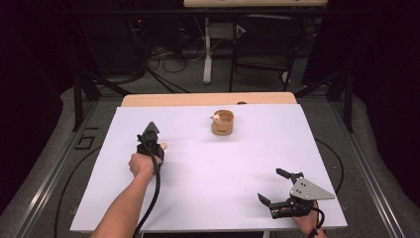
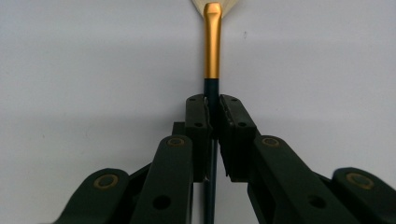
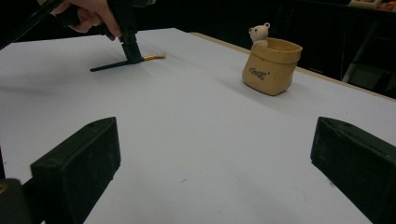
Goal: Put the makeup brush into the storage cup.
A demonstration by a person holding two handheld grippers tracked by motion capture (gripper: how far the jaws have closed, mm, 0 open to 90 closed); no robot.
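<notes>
Left tool (image 2: 213,109) clamped tight on brush (image 2: 212,46) handle.

One marking shows: a short dark word printed in rounded letters on the front of the tan sack-shaped pot (image 3: 271,66) with the small bear figure (image 3: 259,33) at its rim. It sits well beyond the right gripper's (image 3: 212,163) open jaws, too small and blurred to spell out.
</notes>
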